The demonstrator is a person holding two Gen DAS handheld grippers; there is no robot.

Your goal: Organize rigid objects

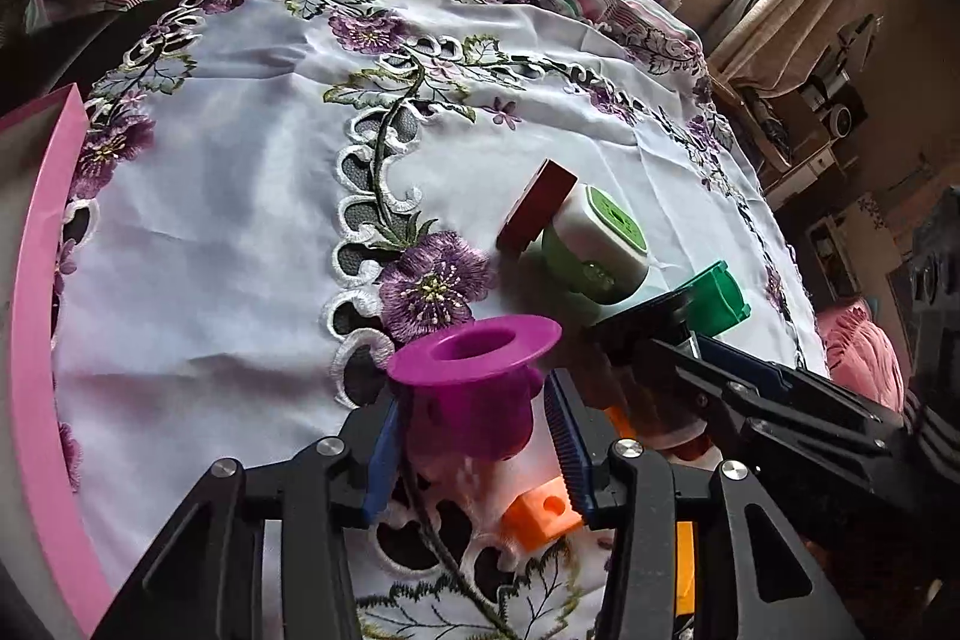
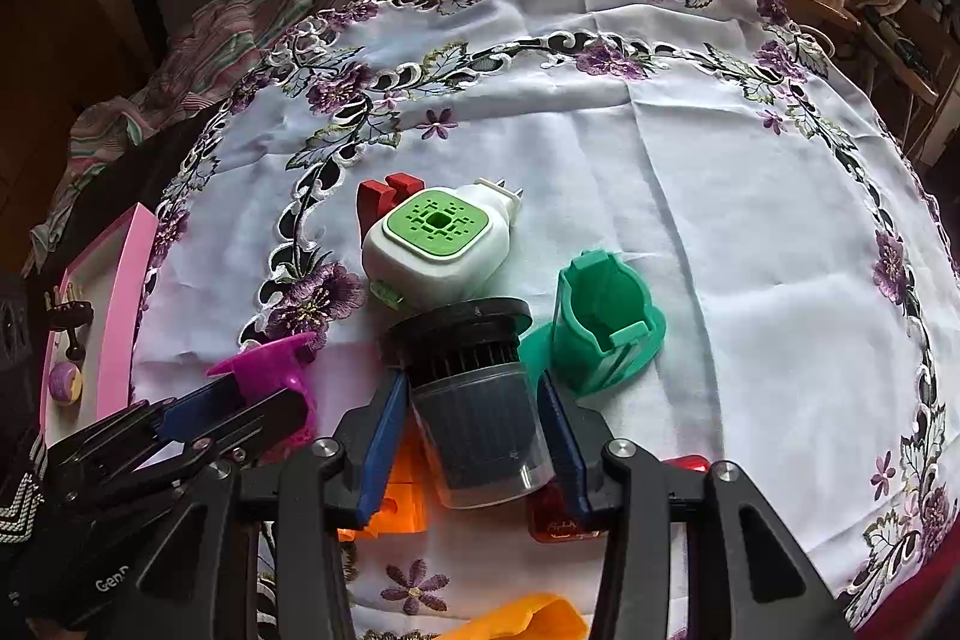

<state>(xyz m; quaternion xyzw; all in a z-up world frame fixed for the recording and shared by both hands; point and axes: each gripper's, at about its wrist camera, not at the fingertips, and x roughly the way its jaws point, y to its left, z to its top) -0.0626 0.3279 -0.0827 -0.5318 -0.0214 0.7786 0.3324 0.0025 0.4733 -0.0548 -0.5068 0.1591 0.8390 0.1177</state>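
While my left gripper [image 1: 474, 436] holds the purple flanged cup [image 1: 474, 370] between its jaws, just above the embroidered cloth [image 1: 240, 220], my right gripper [image 2: 474, 436] clamps its jaws on the black-capped clear cylinder [image 2: 480, 400]. Near both lie a white-and-green plug-in unit [image 2: 438, 244], a red block [image 2: 384, 196] touching it, and a green holder [image 2: 600, 322]. A pink tray [image 1: 42, 280] borders the counter.

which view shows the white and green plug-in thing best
The right wrist view: the white and green plug-in device sits unobstructed, its green vented face and metal prongs visible. The left wrist view shows the device side-on, tilted, prongs hidden, its lower edge behind the right gripper.
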